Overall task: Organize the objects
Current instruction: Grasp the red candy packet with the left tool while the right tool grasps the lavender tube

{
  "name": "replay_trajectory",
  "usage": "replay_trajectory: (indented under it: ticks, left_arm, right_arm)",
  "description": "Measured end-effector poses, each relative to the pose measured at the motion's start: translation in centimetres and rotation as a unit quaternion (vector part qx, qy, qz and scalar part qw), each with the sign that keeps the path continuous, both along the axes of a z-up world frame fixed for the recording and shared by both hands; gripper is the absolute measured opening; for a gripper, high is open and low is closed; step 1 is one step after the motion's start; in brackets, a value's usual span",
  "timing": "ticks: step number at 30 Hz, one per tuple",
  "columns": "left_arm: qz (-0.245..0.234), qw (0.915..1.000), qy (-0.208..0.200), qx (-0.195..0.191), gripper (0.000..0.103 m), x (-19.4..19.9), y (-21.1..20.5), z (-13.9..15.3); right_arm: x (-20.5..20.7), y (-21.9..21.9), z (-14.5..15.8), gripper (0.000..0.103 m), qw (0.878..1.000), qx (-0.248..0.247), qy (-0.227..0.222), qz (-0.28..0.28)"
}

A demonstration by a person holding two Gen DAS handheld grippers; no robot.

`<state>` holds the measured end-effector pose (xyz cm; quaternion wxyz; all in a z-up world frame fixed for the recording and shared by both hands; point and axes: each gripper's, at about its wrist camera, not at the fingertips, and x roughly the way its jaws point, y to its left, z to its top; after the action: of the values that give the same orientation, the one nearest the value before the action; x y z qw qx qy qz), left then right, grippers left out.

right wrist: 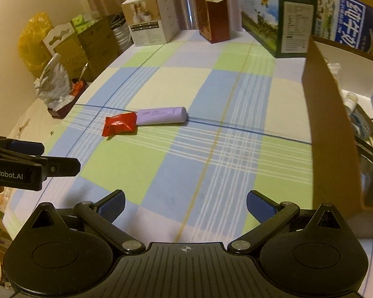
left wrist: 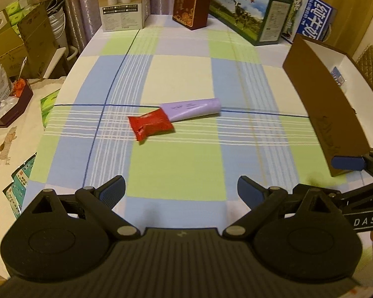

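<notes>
Both tools hang spread and empty: the left tool (left wrist: 181,188) faces the red packet (left wrist: 150,124) almost straight ahead on the bench (left wrist: 174,168). The purple tube (left wrist: 194,109) touches it, long axis running crosswise toward the brown box (left wrist: 320,114) beside the right tool (right wrist: 185,204).

We are seeing a glossy, crinkled foil-like red wrapper (left wrist: 150,124) lying against a smooth, matt lilac plastic tube (left wrist: 192,109) on a soft woven checked tablecloth (left wrist: 176,164). Beside them a matt brown cardboard box (left wrist: 318,104) is showing a white inside.
</notes>
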<state>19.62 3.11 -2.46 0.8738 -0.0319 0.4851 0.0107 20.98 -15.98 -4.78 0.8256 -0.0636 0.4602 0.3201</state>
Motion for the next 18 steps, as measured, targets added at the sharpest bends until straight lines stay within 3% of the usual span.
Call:
replay_trajectory:
  ticks: [7,18]
  left_arm:
    - [-0.013,0.9999,-0.002,-0.001,0.095,2.1,2.0,-1.5]
    - [-0.086,0.9955,-0.024,0.031,0.093,6.1,4.0,-4.4]
  right_arm:
    - [2.3,2.7,-1.7,0.101,1.000,-0.008,-0.001,0.009]
    - [5.9,6.3,-3.9,0.101,0.999,-0.017,-0.015,0.033]
